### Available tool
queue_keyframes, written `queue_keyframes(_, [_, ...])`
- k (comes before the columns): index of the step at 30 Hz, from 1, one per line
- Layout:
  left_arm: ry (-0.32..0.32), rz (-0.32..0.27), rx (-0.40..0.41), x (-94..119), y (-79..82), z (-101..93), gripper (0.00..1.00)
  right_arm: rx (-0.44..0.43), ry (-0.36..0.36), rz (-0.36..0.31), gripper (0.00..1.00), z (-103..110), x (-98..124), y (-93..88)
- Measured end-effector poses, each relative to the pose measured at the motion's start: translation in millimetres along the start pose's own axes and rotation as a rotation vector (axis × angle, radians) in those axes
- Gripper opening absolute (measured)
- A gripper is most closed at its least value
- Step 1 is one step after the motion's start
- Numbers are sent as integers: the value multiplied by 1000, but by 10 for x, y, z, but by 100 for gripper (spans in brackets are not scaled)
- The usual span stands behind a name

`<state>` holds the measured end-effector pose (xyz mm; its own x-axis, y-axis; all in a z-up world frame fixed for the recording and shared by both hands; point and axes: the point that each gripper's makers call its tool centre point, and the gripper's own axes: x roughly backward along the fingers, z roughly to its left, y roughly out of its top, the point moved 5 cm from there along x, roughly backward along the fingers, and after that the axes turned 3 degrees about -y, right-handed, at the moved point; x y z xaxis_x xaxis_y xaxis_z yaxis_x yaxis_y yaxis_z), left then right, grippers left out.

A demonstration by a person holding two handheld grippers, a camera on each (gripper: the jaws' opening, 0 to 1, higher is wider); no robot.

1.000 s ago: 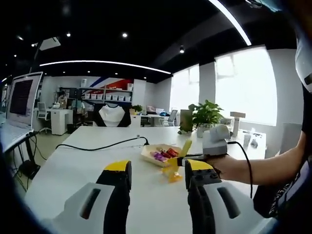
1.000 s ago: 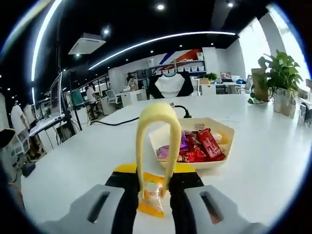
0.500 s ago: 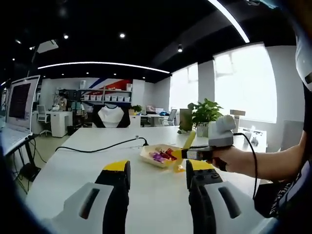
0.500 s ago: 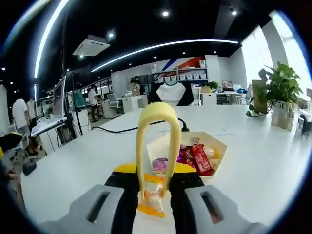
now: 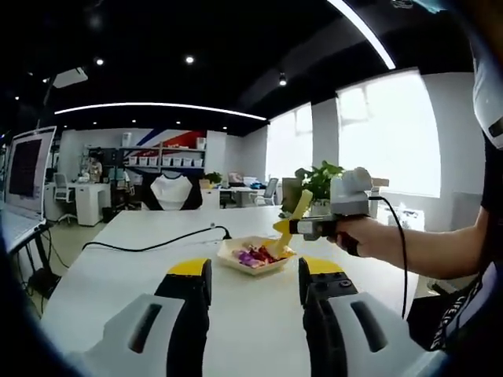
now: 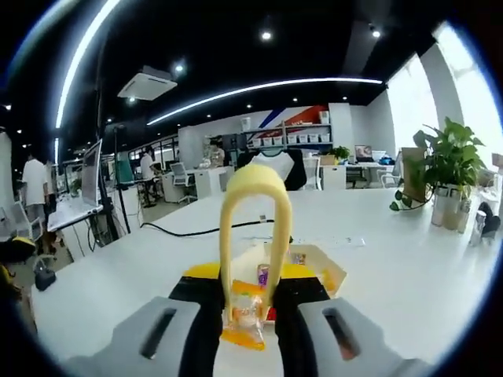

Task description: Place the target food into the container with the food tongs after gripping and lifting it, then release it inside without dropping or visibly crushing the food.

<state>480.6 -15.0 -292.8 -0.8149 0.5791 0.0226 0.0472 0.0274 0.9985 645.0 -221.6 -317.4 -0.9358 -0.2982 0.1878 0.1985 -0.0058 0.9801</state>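
On a white table (image 5: 110,275), a shallow cream tray (image 5: 257,261) of wrapped snacks is seen beyond the left gripper (image 5: 255,292), whose yellow-tipped jaws are spread apart with nothing between them, low over the tabletop. Above the tray, in the left gripper view, the right gripper (image 5: 292,227) is held up by a hand (image 5: 352,234) coming in from the right, and yellow tongs (image 5: 292,220) are carried in it, slanting down toward the tray's near right edge. In the right gripper view, the right gripper (image 6: 247,310) is seen with its jaws clenched on the two arms of the tongs (image 6: 253,196), whose looped end rises upright in the middle of the picture. An orange-wrapped snack (image 6: 244,318) is pinched between the tong tips, close to the camera and raised off the table (image 6: 409,275). Behind the tongs the tray (image 6: 318,267) is partly hidden, with purple and red wrappers showing inside it; the snack is seen in line with the tray, though whether it is directly over it cannot be told. A black cable (image 5: 149,243) lies across the table to the tray's left. A potted plant (image 6: 448,169) stands at the table's far right, and a monitor (image 5: 23,169) is seen at the left.
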Motion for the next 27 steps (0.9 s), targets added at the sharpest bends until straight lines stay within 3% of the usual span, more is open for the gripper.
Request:
queue_keyframes(8, [-3,17,-31,-63,-5,-13,49,90,19,-13,19,-184,-256,226])
queue_keyframes(16, [2,29,-67,-99,31,-22,50,141,58,12,19,-392,-798,411])
queue_keyframes(19, [17,64,-129,-107,14,-21,50,115,83,27,19,-443,-920,448])
queue_keyframes(20, [13,63,-125,-120,8,-33,50,87,82,19,19,-477,-998,467])
queue_keyframes(23, [-8,56,-78,-144,-2,-51,50,116,66,40,19,-538,-1156,446])
queue_keyframes(27, [-13,67,-90,-166,-8,-46,50,130,86,56,19,-545,-1286,386])
